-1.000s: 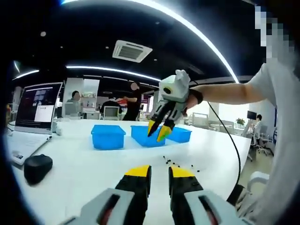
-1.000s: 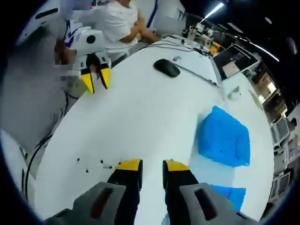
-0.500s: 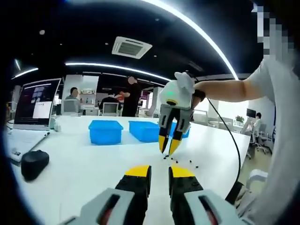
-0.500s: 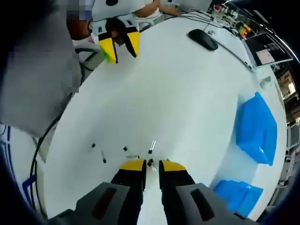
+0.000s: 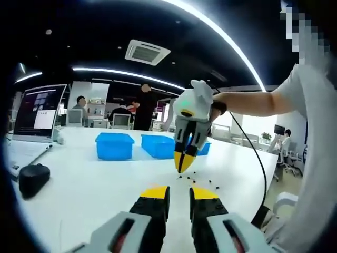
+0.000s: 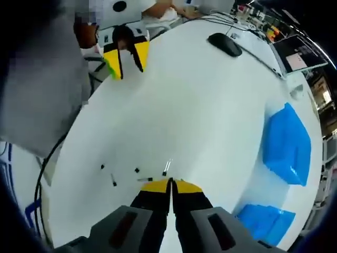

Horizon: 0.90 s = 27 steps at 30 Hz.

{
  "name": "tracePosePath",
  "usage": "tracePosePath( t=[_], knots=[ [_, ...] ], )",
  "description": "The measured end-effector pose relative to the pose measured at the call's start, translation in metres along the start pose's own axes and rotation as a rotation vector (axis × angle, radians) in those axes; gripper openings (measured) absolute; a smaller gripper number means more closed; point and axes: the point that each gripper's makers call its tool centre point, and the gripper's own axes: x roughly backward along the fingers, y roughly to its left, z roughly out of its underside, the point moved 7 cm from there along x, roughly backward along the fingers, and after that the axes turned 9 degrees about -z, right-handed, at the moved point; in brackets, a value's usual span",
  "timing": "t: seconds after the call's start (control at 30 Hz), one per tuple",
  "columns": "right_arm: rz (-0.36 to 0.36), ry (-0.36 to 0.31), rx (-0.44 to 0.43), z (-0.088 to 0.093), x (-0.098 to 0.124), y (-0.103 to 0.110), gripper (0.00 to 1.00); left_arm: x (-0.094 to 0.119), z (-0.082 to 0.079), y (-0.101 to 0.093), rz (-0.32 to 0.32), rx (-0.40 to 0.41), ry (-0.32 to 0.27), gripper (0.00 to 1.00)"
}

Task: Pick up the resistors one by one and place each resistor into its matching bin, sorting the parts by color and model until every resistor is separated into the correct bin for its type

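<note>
Blue bins [image 5: 115, 146] sit on a white table [image 6: 195, 121] beside small black resistors [image 6: 136, 170].

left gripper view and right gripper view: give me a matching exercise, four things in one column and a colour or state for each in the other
Things:
1. right claw
2. left claw
3. rectangular plastic bins
4. rounded computer mouse

Colour or state:
A. black
B. yellow tips pressed together, down at the small dark resistors scattered on the white table
C. blue
D. yellow tips apart, with a gap between them

Pairs: 1-B, 2-D, 3-C, 4-A
</note>
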Motion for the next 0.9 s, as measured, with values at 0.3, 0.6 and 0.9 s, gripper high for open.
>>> tracePosePath(
  t=[0.3, 0.6, 0.9],
  knots=[
    [0.127, -0.273, -0.119, -0.016, 0.022, -0.020, 0.05, 0.000, -0.001, 0.003, 0.005, -0.003, -0.003, 0.18],
    [0.381, -0.743, -0.273, -0.036, 0.059, -0.075, 0.05, 0.002, -0.003, 0.010, -0.005, 0.006, 0.002, 0.18],
    [0.595, -1.058, -0.443, -0.032, 0.072, -0.141, 0.05, 0.006, -0.003, 0.013, -0.034, 0.023, 0.005, 0.18]
  ],
)
